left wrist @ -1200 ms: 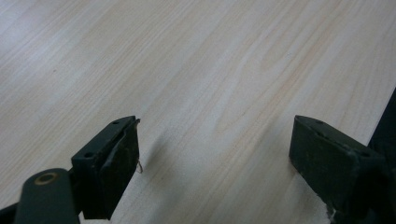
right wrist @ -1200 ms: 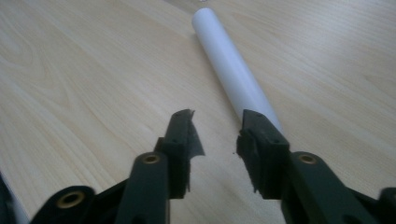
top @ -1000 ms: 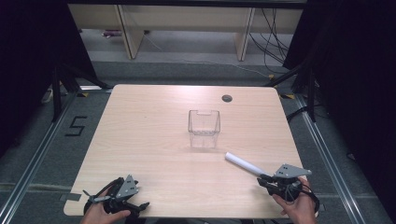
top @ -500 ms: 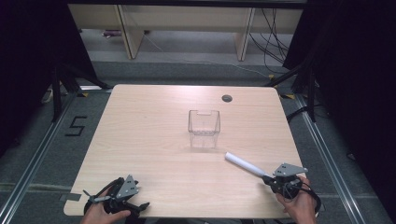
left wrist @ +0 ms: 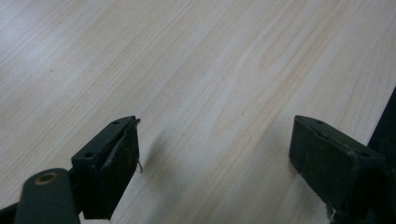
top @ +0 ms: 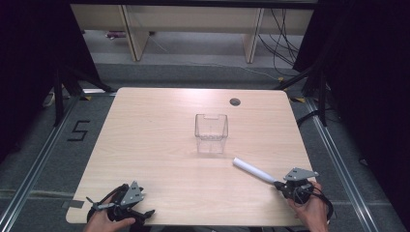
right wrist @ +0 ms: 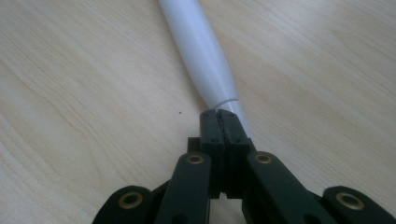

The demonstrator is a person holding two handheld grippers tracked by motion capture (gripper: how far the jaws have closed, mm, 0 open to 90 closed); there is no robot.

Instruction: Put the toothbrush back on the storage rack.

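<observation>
A white tube (top: 254, 170) lies on the wooden table (top: 159, 140) at the front right, pointing from the right gripper toward a clear plastic box (top: 211, 133) at the table's middle. In the right gripper view, the tube (right wrist: 198, 51) narrows toward my right gripper (right wrist: 219, 114). Its jaws are pressed together with nothing between them, and the tube's thin end runs beside and under the right jaw. My right gripper (top: 285, 186) is held by a hand at the front right edge. My left gripper (left wrist: 215, 149) stands wide open over bare wood at the front left corner (top: 123, 205).
A dark round hole (top: 235, 101) is in the table near its far edge. Shelving and cables stand on the floor beyond the table. A "5" mark (top: 79, 130) is on the floor at the left.
The right gripper has crept slightly forward toward the tube's near end. The tube, the box and the left gripper have not moved.
</observation>
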